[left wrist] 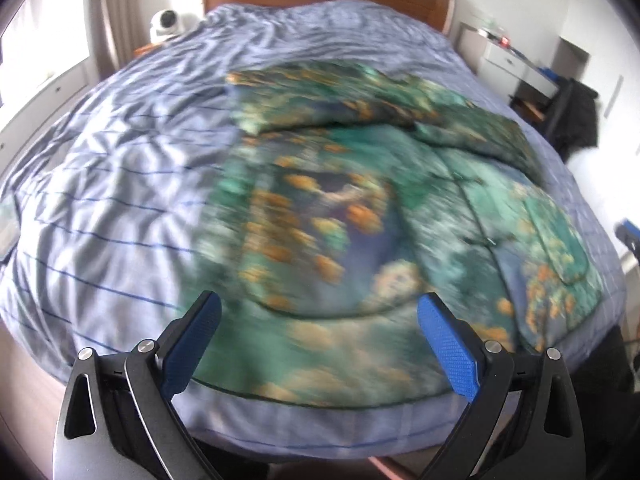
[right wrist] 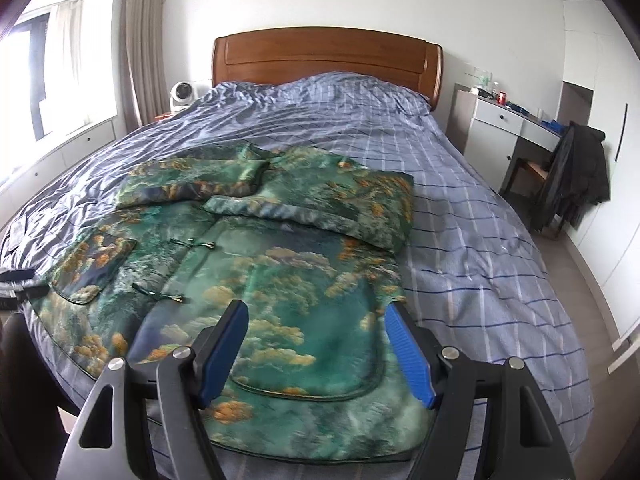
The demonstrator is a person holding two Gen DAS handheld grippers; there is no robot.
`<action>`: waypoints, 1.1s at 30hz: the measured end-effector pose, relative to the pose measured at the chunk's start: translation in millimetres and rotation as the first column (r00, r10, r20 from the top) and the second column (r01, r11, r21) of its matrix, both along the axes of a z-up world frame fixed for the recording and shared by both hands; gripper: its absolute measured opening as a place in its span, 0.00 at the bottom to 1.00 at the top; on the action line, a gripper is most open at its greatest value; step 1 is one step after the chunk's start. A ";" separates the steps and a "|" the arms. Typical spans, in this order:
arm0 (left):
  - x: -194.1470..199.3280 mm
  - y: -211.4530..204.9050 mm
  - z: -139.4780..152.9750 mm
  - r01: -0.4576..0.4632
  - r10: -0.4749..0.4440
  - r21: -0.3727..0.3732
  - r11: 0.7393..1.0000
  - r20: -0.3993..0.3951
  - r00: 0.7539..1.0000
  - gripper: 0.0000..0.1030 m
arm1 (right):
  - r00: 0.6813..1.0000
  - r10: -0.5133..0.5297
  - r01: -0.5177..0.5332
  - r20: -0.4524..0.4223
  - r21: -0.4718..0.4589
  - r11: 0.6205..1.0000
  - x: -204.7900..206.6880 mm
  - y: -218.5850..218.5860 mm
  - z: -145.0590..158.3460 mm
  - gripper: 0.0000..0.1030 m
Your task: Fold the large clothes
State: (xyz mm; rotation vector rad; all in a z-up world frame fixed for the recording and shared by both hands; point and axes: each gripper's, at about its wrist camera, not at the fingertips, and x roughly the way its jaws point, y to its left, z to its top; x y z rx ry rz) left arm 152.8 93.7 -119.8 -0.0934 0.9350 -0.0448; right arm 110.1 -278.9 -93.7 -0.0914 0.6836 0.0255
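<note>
A large green jacket with orange flowers and clouds (right wrist: 280,264) lies flat on the bed, front up, both sleeves folded across the chest. It also shows, blurred, in the left wrist view (left wrist: 340,208). My left gripper (left wrist: 320,308) is open and empty above the jacket's left lower hem. My right gripper (right wrist: 316,316) is open and empty above the right lower pocket, near the hem. The left gripper's tip (right wrist: 18,276) shows at the far left edge of the right wrist view.
The bed has a blue striped cover (right wrist: 460,200) and a wooden headboard (right wrist: 326,56). A white fan (right wrist: 182,94) stands at the left of the bed. A white desk (right wrist: 500,128) and a chair with a dark coat (right wrist: 576,172) stand at the right.
</note>
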 end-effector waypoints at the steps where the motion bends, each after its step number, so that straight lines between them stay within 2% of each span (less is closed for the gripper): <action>1: 4.9 11.7 -0.4 -0.008 0.008 -0.012 1.000 -0.006 1.000 0.96 | 1.000 -0.010 0.010 -0.004 -0.007 1.000 -0.2 -6.0 0.1 0.70; 8: 28.3 63.5 -24.3 0.014 -0.029 -0.134 0.991 -0.110 0.994 0.96 | 0.993 -0.052 0.045 -0.103 -0.066 0.997 -1.6 -53.4 -13.2 0.70; 12: 34.3 72.7 -45.2 0.000 -0.026 -0.165 0.986 -0.157 0.987 0.96 | 0.978 -0.054 0.062 -0.202 0.033 0.998 -2.6 -86.2 -33.3 0.70; 16: 36.5 72.3 -64.3 0.008 -0.053 -0.228 0.974 -0.193 0.980 0.96 | 0.946 -0.036 0.093 -0.322 0.163 0.982 1.6 -109.5 -64.0 0.71; 23: 39.6 57.6 -74.9 0.071 -0.113 -0.209 0.975 -0.196 0.974 0.99 | 0.916 0.096 0.050 -0.389 0.347 0.936 6.8 -113.2 -97.8 0.71; 26: 42.1 50.9 -79.7 0.093 -0.132 -0.190 0.977 -0.207 0.969 0.99 | 0.903 0.146 0.022 -0.405 0.383 0.924 11.4 -107.4 -110.2 0.72; 28: 42.6 49.1 -80.2 0.099 -0.139 -0.185 0.978 -0.214 0.967 0.99 | 0.895 0.165 0.002 -0.413 0.375 0.927 15.4 -102.0 -115.2 0.73; 30: 42.6 48.5 -79.5 0.098 -0.141 -0.184 0.978 -0.237 0.961 0.96 | 0.889 0.174 -0.006 -0.423 0.370 0.929 19.2 -99.6 -117.1 0.74; 31: 42.2 44.4 -78.6 0.100 -0.142 -0.174 0.980 -0.249 0.958 0.87 | 0.886 0.175 -0.002 -0.430 0.374 0.927 20.7 -99.4 -116.6 0.73; 32: 40.3 40.2 -76.6 0.110 -0.151 -0.167 0.980 -0.258 0.954 0.75 | 0.880 0.179 0.001 -0.440 0.378 0.926 22.1 -98.8 -115.8 0.68; 33: 38.4 35.7 -74.2 0.122 -0.161 -0.158 0.980 -0.266 0.950 0.69 | 0.875 0.187 -0.003 -0.446 0.382 0.924 23.2 -97.6 -114.6 0.60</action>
